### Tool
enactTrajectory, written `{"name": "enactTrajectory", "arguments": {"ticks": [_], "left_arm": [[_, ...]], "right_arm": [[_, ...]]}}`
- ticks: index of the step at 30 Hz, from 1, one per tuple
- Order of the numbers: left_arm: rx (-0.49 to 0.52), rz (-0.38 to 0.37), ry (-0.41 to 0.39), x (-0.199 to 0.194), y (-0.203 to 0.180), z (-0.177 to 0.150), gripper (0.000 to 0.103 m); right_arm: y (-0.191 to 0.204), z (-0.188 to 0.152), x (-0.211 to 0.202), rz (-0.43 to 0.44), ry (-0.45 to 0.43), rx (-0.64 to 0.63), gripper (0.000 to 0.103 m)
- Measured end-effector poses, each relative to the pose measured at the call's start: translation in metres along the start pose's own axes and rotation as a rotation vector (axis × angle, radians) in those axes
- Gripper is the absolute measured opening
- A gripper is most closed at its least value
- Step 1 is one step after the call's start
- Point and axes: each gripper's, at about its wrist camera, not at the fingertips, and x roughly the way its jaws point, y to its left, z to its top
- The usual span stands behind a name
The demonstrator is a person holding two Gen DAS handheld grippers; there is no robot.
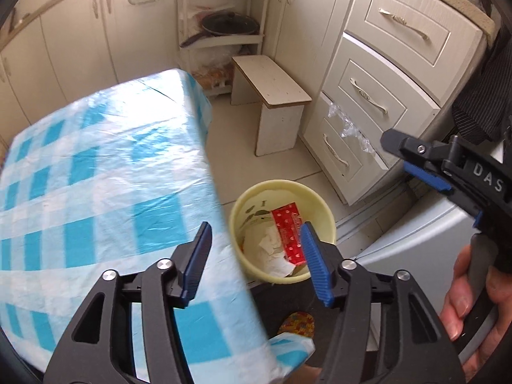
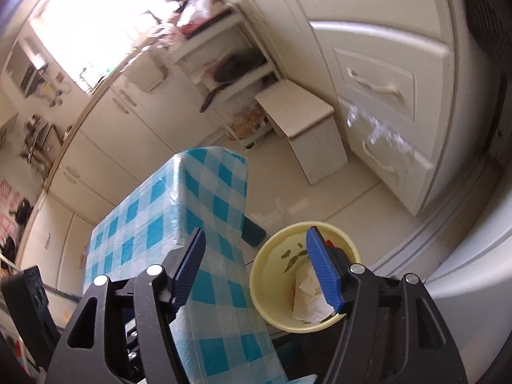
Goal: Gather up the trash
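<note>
A pale yellow bin (image 1: 320, 206) stands on the floor beside the table, holding a red box (image 1: 289, 233) and crumpled white paper (image 1: 272, 256). My left gripper (image 1: 257, 257) hovers above the table edge and the bin, open, with nothing between its blue pads. My right gripper (image 1: 412, 160) comes in from the right, held by a hand (image 1: 464, 294). In the right wrist view the right gripper (image 2: 257, 264) is open and empty above the bin (image 2: 265, 275), where the white paper (image 2: 307, 297) shows.
The table with a blue checked cloth (image 1: 96, 176) fills the left. A small white stool (image 1: 272, 80), a drawer unit (image 1: 384, 80) with clear plastic caught in it, and a corner rack with a pan (image 1: 230, 22) stand behind. A white appliance (image 1: 416, 240) is at right.
</note>
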Motion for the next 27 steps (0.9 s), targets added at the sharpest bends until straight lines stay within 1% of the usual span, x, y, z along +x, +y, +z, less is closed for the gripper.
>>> {"name": "enactTrajectory", "arguments": {"ticks": [2, 3, 4, 6, 8, 9, 11, 13, 15, 18, 21, 25, 27], "left_arm": [[0.006, 0.024, -0.028, -0.023, 0.007, -0.008, 0.067], [0.011, 0.038, -0.042, -0.036, 0.011, -0.013, 0.069], [0.015, 0.051, -0.054, -0.047, 0.014, -0.017, 0.072], [0.02, 0.082, -0.085, -0.072, 0.021, -0.029, 0.078], [0.021, 0.104, -0.11, -0.095, 0.027, -0.041, 0.083], [0.021, 0.11, -0.121, -0.107, 0.03, -0.047, 0.084], [0.025, 0.119, -0.143, -0.13, 0.035, -0.06, 0.087], [0.033, 0.128, -0.169, -0.152, 0.04, -0.073, 0.09], [0.041, 0.126, -0.193, -0.174, 0.042, -0.086, 0.092], [0.056, 0.126, -0.224, -0.202, 0.044, -0.102, 0.094], [0.07, 0.127, -0.247, -0.225, 0.046, -0.117, 0.095], [0.071, 0.132, -0.272, -0.252, 0.05, -0.14, 0.095], [0.062, 0.12, -0.264, -0.26, 0.054, -0.152, 0.095]], "right_arm": [[0.021, -0.013, -0.023, -0.022, -0.067, -0.089, 0.073], [0.029, -0.022, -0.033, -0.032, -0.097, -0.125, 0.078], [0.038, -0.033, -0.045, -0.041, -0.127, -0.157, 0.082], [0.05, -0.056, -0.067, -0.053, -0.166, -0.197, 0.086], [0.057, -0.075, -0.087, -0.06, -0.202, -0.212, 0.088], [0.06, -0.086, -0.099, -0.064, -0.223, -0.214, 0.09], [0.065, -0.102, -0.123, -0.08, -0.26, -0.206, 0.091], [0.07, -0.116, -0.15, -0.084, -0.301, -0.19, 0.095], [0.077, -0.128, -0.173, -0.097, -0.334, -0.182, 0.096], [0.092, -0.142, -0.201, -0.122, -0.353, -0.192, 0.096], [0.105, -0.154, -0.218, -0.129, -0.345, -0.193, 0.096], [0.118, -0.174, -0.235, -0.11, -0.342, -0.177, 0.096], [0.125, -0.186, -0.246, -0.089, -0.341, -0.176, 0.096]]}}
